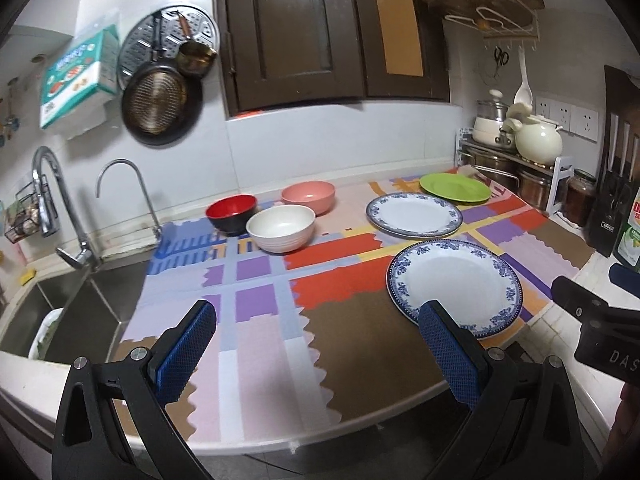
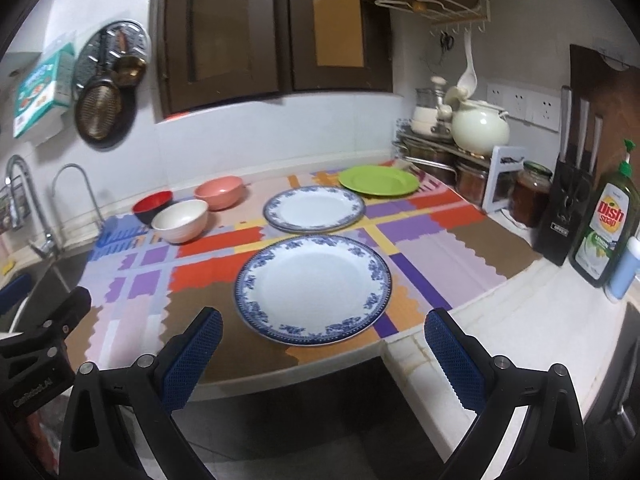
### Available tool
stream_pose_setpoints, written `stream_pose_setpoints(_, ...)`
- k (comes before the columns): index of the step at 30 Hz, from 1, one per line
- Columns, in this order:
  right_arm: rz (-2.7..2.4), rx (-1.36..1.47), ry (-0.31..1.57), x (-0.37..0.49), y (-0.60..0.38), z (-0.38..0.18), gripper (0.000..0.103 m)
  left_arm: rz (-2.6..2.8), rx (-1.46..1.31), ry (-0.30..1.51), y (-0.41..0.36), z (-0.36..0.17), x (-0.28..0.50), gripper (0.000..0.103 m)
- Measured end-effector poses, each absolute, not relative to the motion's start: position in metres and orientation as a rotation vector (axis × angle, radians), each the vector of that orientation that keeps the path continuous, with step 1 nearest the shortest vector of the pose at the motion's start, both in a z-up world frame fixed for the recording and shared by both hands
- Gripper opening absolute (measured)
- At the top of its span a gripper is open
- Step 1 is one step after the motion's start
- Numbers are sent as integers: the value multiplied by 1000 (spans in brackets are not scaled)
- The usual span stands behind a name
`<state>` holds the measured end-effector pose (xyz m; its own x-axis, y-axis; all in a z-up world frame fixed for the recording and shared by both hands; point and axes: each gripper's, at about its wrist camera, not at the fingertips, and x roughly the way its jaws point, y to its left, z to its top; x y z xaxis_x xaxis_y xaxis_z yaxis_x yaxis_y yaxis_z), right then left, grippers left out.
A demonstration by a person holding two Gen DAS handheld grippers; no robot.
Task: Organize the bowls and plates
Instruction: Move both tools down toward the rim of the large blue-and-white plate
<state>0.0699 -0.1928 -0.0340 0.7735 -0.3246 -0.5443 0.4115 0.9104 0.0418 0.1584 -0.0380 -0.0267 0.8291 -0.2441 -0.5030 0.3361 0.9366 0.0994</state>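
Small kitchen corner: countertop under a patchwork-coloured mat, sink off to the left, dish soap bottle and knife block along the right wall.

Three plates in a rough line running away from the front edge: near blue-rimmed plate, second blue-rimmed plate just behind, green plate farthest back. Three bowls grouped to the left, close together: white bowl, red-and-black bowl, pink bowl.

Left gripper spread wide, nothing between the fingers, hovering off the front edge. Right gripper likewise wide apart and empty, facing the near plate.

Handling, as judged: plates and bowls probably glazed ceramic — rigid, fairly heavy, slick, chip-prone. Green plate possibly plastic and lighter; cannot tell. Plates flat on the mat, so best hold at the raised rim, pinched top and underside at the nearest edge. Bowls: one finger inside, one outside the wall. Gentle set-down when stacking.
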Motion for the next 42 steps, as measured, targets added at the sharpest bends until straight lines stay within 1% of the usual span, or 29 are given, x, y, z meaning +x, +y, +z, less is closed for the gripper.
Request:
stream_pose_setpoints(9,-442,140,603,116,-230,-37,102,-315,201,556,-84,-37,211,103)
stream_pose_setpoints(15,-434,158,647,152,-267,-49,102,-298,207,641,-119,-57,245,103)
stream_pose_setpoints(17,-430,165,676,164,-280,-57,102,-291,212,666,-127,-64,252,100)
stream_pose_setpoints(20,-418,178,729,179,-296,-70,101,-279,224,706,-139,-76,265,99)
stream_pose_setpoints(23,-408,182,767,192,-309,-81,98,-291,235,759,-151,-88,278,96)
stream_pose_setpoints(26,-407,199,804,205,-320,-92,97,-306,243,810,-161,-101,292,87)
stream_pose_setpoints(29,-398,211,845,219,-327,-104,90,-328,246,872,-169,-114,306,84)
stream_pose_setpoints(32,-394,233,891,227,-333,-116,87,-343,249,907,-176,-125,314,82)
stream_pose_setpoints(35,-377,253,931,235,-338,-128,79,-357,252,941,-181,-133,320,79)
stream_pose_setpoints(37,-375,276,959,240,-343,-135,76,-369,252,959,-185,-138,324,78)
stream_pose_setpoints(39,-368,296,988,243,-346,-142,70,-384,247,976,-188,-142,326,75)
stream_pose_setpoints(42,-359,311,1012,245,-350,-148,66,-401,243,999,-192,-147,330,69)
